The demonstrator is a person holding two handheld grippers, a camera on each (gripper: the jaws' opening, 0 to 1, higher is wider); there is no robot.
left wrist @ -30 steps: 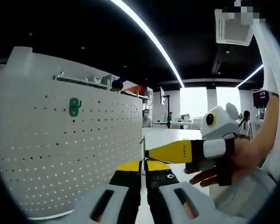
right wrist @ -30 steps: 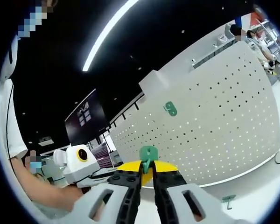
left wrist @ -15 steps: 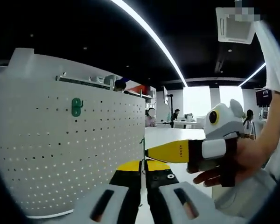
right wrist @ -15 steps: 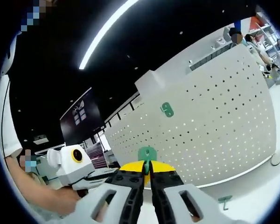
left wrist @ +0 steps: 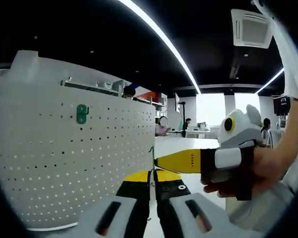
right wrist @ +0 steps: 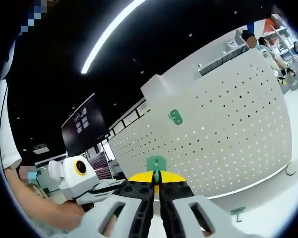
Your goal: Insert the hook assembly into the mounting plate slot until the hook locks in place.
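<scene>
Right gripper [right wrist: 156, 179]: yellow-tipped black jaws clenched on a small green plastic hook [right wrist: 156, 164], its flat upper part poking up above the tips. In the left gripper view the same gripper [left wrist: 156, 162] comes in from the right, gripped by a person's hand [left wrist: 260, 171], with a thin sliver of the hook at its tip (seen edge-on, barely readable).

Left gripper [left wrist: 152, 174]: jaws pressed together; a thin dark line runs between the tips, and I cannot tell whether anything is caught there.

The white perforated mounting plate [right wrist: 228, 134] stands upright, rows of small holes all over it; it is also on the left side in the left gripper view [left wrist: 64, 163]. A second green hook [right wrist: 175, 117] already sits in the upper part of the plate, seen too in the left gripper view [left wrist: 81, 113].

The held hook is apart from the plate surface, below the mounted one in the right gripper view. A third small green piece [right wrist: 237, 212] lies on the white tabletop [right wrist: 268, 208] near the plate's lower edge.
</scene>
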